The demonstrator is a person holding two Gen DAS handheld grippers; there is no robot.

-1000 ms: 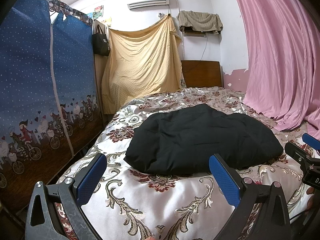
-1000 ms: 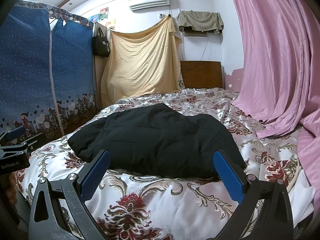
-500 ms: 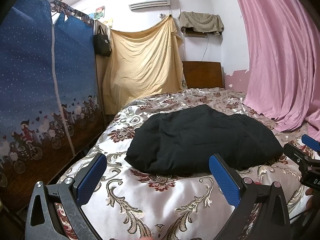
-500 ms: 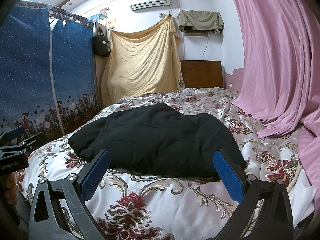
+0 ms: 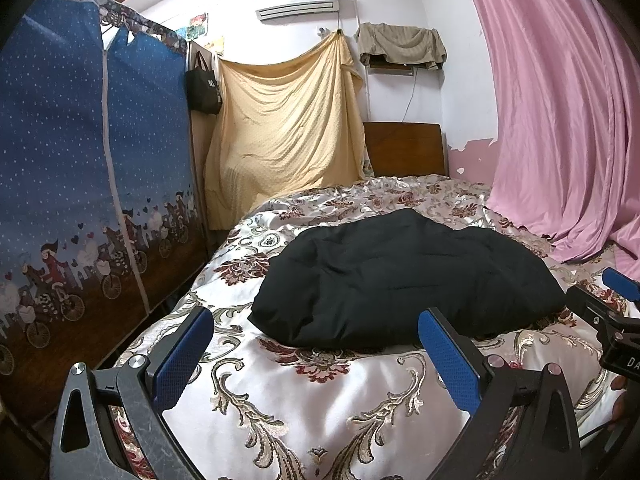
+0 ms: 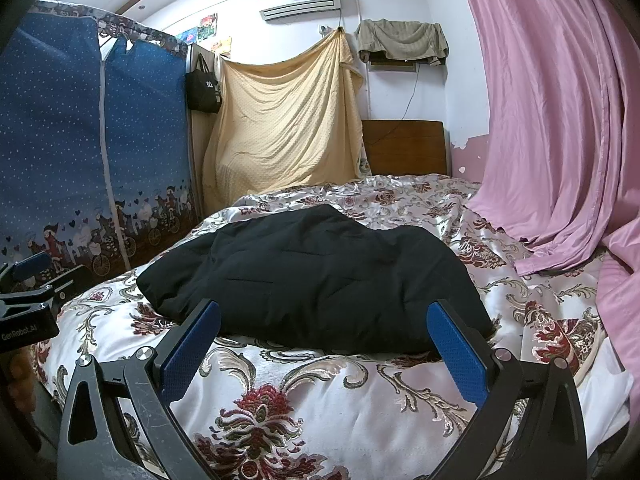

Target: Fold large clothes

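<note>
Black garment [image 5: 404,276] lies beyond both grippers' spread fingers [image 5: 182,356].

A home bedroom, a bed [image 5: 320,392] with a flowery cover, pink curtain [image 5: 560,120], blue cloth wardrobe [image 5: 80,160], air conditioner [image 5: 298,6]

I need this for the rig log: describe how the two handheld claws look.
Both match: the left claw and right claw each have a black, scuffed frame with triangular cut-outs, silver screw heads and two flat blue textured pads. White lettering reading "GenRobot.AI" marks the left unit's black body.
</note>
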